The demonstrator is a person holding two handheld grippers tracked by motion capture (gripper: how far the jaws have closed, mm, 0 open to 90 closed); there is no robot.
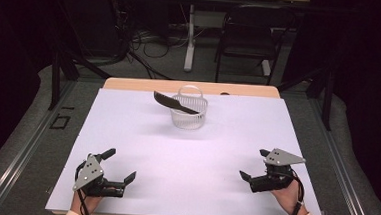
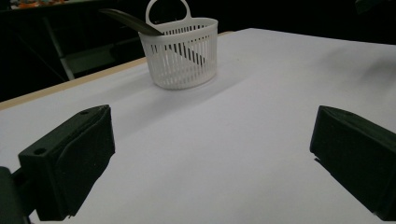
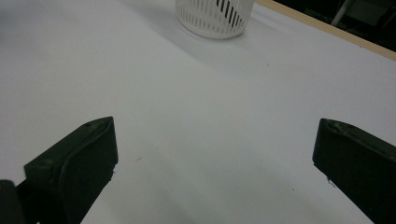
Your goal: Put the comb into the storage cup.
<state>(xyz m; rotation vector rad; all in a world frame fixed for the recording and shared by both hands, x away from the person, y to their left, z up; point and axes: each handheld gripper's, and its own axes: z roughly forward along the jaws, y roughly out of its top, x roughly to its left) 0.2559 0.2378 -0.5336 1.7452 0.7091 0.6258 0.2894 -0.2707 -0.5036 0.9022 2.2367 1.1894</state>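
A white slatted basket (image 1: pixel 188 112) with a loop handle stands on the white table (image 1: pixel 185 157) near its far middle. A dark knife-like blade (image 1: pixel 171 102) leans in it, sticking out over the rim to the left. The same basket (image 2: pixel 181 52) and blade (image 2: pixel 130 21) appear in the left gripper view, and the basket's base (image 3: pixel 214 16) sits at the top of the right gripper view. My left gripper (image 1: pixel 121 165) rests near the front left corner, open and empty. My right gripper (image 1: pixel 254 164) is at the front right, also open and empty, held by a hand.
The table's wooden far edge (image 1: pixel 145 84) shows behind the white sheet. Beyond it stand a black chair (image 1: pixel 248 38) and a white table leg (image 1: pixel 190 37) with cables on the floor. A wide bare stretch of white surface lies between the grippers and the basket.
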